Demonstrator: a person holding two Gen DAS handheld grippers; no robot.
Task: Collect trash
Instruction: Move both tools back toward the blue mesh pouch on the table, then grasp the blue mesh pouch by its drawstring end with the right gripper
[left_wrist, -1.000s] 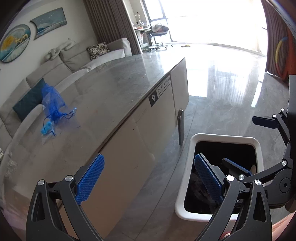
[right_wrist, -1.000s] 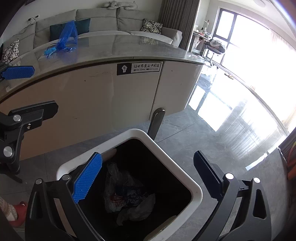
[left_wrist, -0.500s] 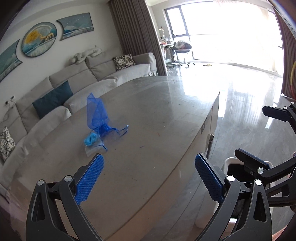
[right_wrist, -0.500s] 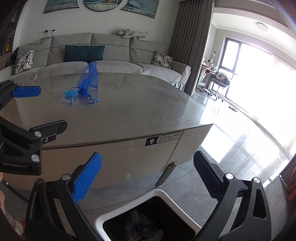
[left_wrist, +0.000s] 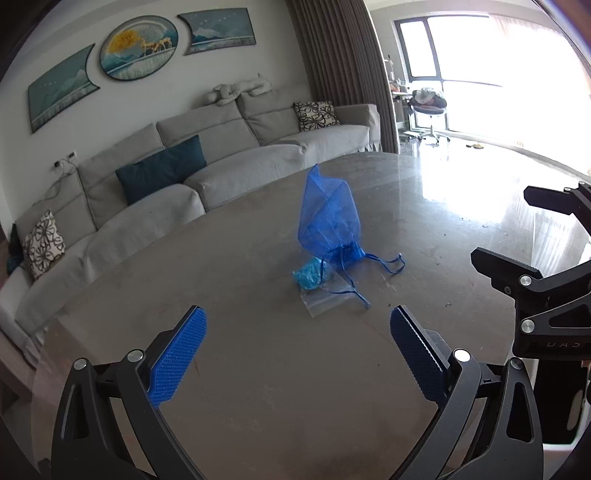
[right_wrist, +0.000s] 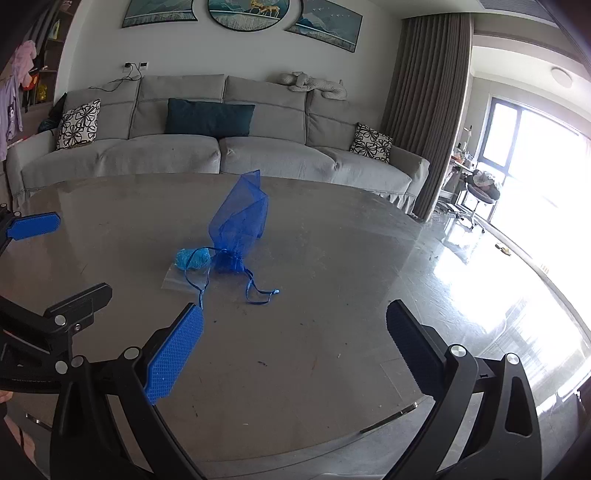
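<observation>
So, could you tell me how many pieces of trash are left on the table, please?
3, clustered mid-table: a blue mesh drawstring bag standing up, a crumpled light-blue wad against its base, and a clear plastic bag lying flat beneath them. Nothing else visible.

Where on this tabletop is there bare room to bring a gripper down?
Bare stone lies between the left gripper and the clear plastic bag, and across the window-side stretch of the table. The only cluster is mid-table: the blue mesh pouch, light-blue wad and trailing drawstrings.
</observation>
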